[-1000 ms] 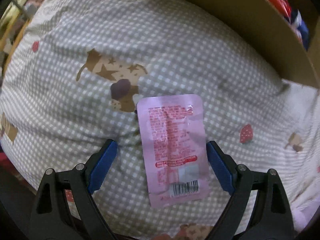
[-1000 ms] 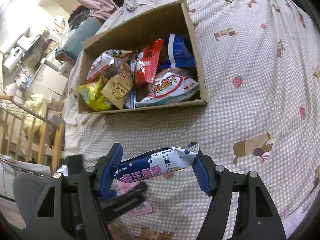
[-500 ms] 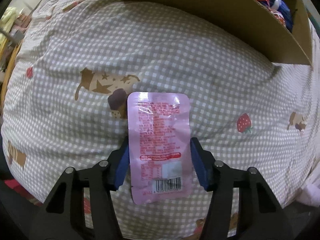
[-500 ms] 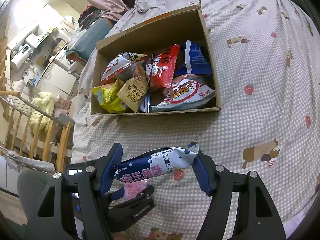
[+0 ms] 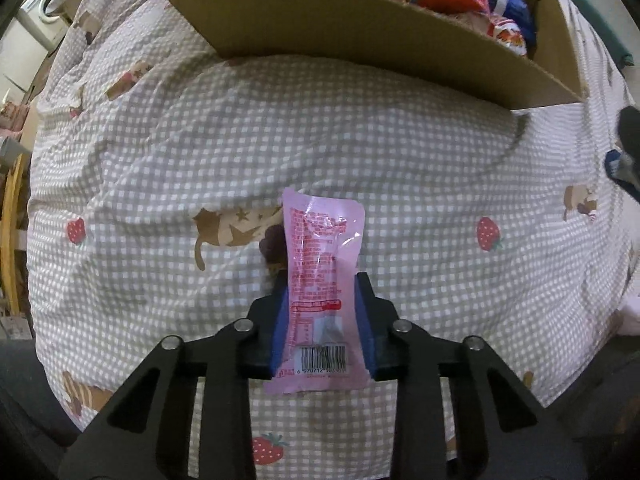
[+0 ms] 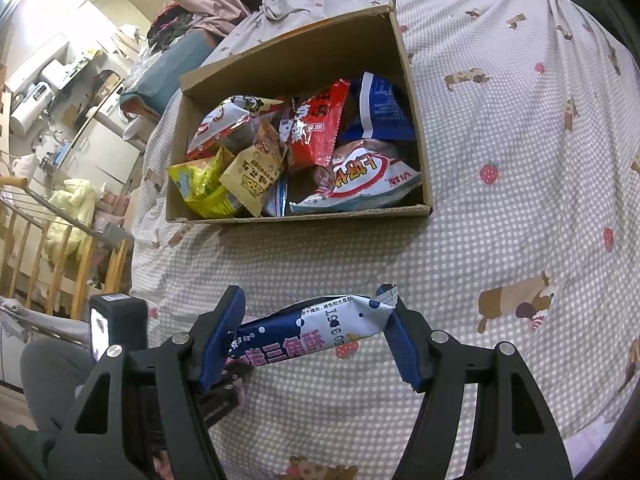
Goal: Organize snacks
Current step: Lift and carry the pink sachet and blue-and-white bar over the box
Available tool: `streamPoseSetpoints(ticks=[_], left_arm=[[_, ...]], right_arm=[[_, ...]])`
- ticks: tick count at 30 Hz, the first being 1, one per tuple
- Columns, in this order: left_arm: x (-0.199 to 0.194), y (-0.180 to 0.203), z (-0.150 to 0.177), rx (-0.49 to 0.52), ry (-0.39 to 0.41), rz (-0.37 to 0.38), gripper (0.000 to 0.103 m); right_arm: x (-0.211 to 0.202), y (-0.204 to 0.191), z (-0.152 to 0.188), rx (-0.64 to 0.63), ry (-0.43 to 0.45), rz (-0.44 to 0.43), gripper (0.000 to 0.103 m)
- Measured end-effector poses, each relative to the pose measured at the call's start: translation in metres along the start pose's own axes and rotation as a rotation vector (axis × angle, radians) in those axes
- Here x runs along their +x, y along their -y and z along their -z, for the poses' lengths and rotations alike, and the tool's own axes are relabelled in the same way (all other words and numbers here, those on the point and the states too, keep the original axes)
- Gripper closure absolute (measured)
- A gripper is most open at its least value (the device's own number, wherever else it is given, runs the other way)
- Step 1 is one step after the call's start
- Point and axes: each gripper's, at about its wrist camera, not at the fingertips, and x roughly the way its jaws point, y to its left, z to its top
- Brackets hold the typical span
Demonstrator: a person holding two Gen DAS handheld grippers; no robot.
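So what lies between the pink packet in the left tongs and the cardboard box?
Left wrist view: nothing but bare checked bedspread between the pink packet, clamped in the left tongs, and the cardboard box.

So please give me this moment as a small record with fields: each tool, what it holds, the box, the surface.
left tool: shut on pink packet, barcode end toward the camera
right tool: shut on blue and white packet, held crosswise
cardboard box: open, holding several snack bags
surface: checked cover with strawberry and dog prints
packets in box: neither yet
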Motion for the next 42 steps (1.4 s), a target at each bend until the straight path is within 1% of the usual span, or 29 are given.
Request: streamPoseSetpoints(ticks=[3,4,9,14,16,19,23,26,29,34,40,42], left_arm=[[-0.005,-0.008,-0.001,-0.006,-0.006,0.019,0.078],[-0.012,-0.022,-0.004,-0.009,-0.004,0.024,0.078],[-0.04,-0.038,-0.011,-0.013,0.042,0.043,0.078],[-0.083,-0.053,-0.03,-0.007,0.149,0.055,0.078],[-0.102,-0.055,-0.04,0.013,0.216,0.039,0.078],[-0.123,-0.041,-0.054,0.023,0.293,0.038,0.078],[-0.142,-0.035,-0.086,0.027,0.355,0.056,0.078],[-0.144,-0.018,-0.103,0.027,0.378,0.071,0.078],[-0.144,-0.002,-0.121,0.039,0.397,0.086,0.078],[-0.142,0.021,-0.151,0.055,0.41,0.098,0.078],[-0.123,0.046,-0.178,0.087,0.403,0.083,0.078],[-0.116,0.051,-0.185,0.098,0.4,0.072,0.078]], right_arm=[[0.001,0.001,0.0,0.003,-0.001,0.005,0.033],[0.001,0.002,0.0,0.006,0.0,0.006,0.033],[-0.004,0.005,-0.001,0.021,0.015,-0.007,0.033],[-0.013,0.002,-0.004,0.01,0.051,-0.045,0.033],[-0.016,0.0,-0.007,0.004,0.062,-0.052,0.033],[-0.021,-0.004,-0.017,-0.015,0.09,-0.074,0.033],[-0.027,-0.01,-0.036,-0.066,0.14,-0.091,0.033],[-0.027,-0.011,-0.05,-0.091,0.17,-0.09,0.033],[-0.02,-0.006,-0.068,-0.092,0.182,-0.096,0.033],[-0.001,0.002,-0.089,-0.104,0.168,-0.054,0.033],[0.019,0.015,-0.109,-0.095,0.156,-0.008,0.033],[0.023,0.021,-0.115,-0.077,0.156,-0.008,0.033]])
